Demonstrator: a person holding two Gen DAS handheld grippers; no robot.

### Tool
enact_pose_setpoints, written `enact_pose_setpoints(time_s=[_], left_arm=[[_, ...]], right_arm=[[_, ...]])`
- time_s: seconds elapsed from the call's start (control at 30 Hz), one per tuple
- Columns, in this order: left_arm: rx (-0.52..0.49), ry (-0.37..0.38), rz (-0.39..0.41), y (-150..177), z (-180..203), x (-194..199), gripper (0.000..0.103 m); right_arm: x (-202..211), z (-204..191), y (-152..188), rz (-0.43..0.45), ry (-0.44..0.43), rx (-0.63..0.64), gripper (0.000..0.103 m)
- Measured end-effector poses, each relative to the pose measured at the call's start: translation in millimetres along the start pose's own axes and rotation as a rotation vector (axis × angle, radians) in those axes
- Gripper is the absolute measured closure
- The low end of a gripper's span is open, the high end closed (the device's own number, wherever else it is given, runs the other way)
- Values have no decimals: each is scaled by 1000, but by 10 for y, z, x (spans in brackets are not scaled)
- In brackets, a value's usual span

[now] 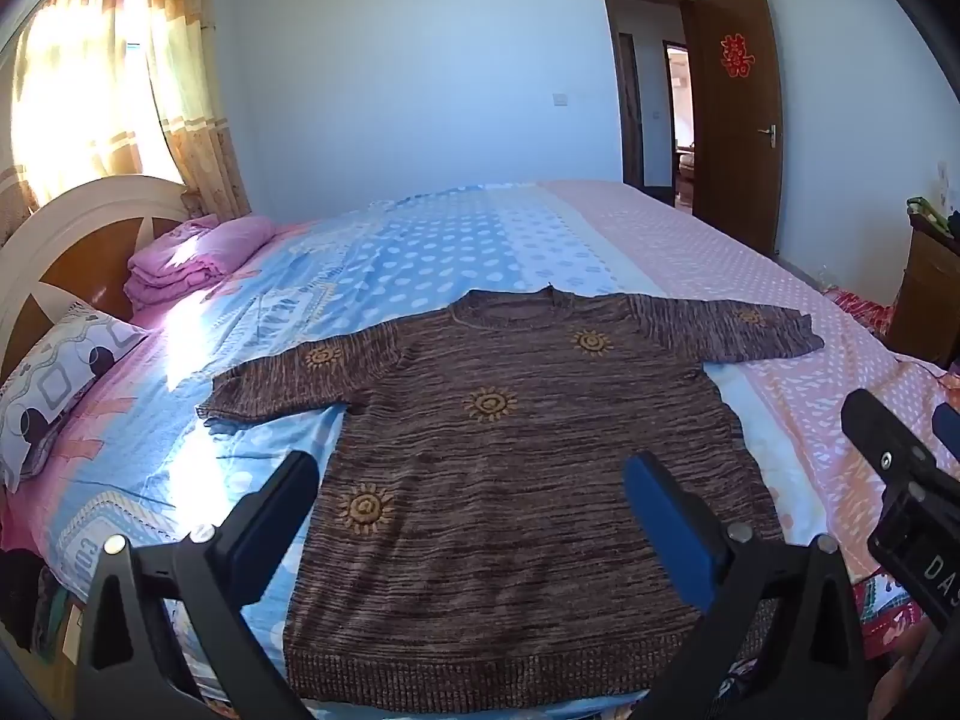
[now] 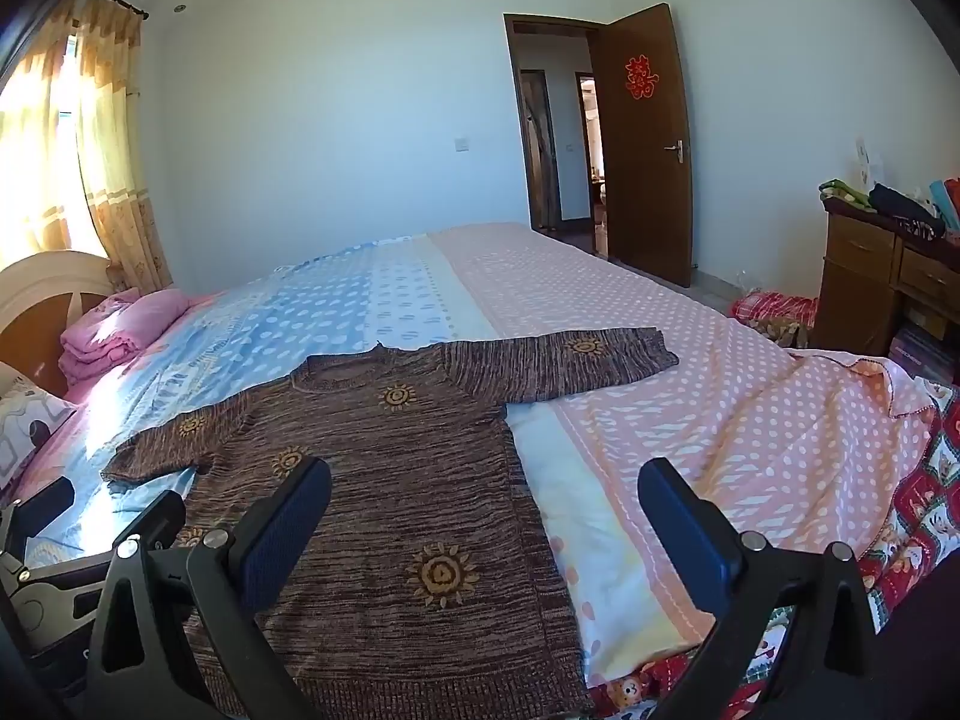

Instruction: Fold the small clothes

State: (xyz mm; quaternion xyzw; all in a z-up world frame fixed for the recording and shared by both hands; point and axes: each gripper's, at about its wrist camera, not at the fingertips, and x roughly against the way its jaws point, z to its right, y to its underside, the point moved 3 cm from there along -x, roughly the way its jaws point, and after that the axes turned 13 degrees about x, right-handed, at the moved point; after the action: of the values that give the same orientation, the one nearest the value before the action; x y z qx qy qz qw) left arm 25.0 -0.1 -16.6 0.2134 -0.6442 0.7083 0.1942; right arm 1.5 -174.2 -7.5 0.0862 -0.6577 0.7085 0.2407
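Left gripper (image 1: pixel 471 480) spread wide, nothing held, hovering above sweater's lower half. Brown sweater (image 1: pixel 480 480) flat on the bed (image 1: pixel 750 276), both sleeves out, hem at 6 o'clock, collar at 12. Pink folded blanket (image 1: pixel 186 261) at 10 o'clock by headboard. Right gripper (image 2: pixel 483 489) spread wide, empty, over sweater's right edge.

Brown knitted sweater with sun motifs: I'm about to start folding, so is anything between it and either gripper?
Nothing visible. The brown knitted sweater lies flat on the bed, open left gripper and right gripper above it.
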Motion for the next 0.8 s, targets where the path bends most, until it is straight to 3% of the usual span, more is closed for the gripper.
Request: enact_pose_setpoints(time_s=[0.8], left_arm=[[10, 8, 0, 24, -1, -14, 0]], right_arm=[[-7, -33, 5, -10, 2, 15, 1]])
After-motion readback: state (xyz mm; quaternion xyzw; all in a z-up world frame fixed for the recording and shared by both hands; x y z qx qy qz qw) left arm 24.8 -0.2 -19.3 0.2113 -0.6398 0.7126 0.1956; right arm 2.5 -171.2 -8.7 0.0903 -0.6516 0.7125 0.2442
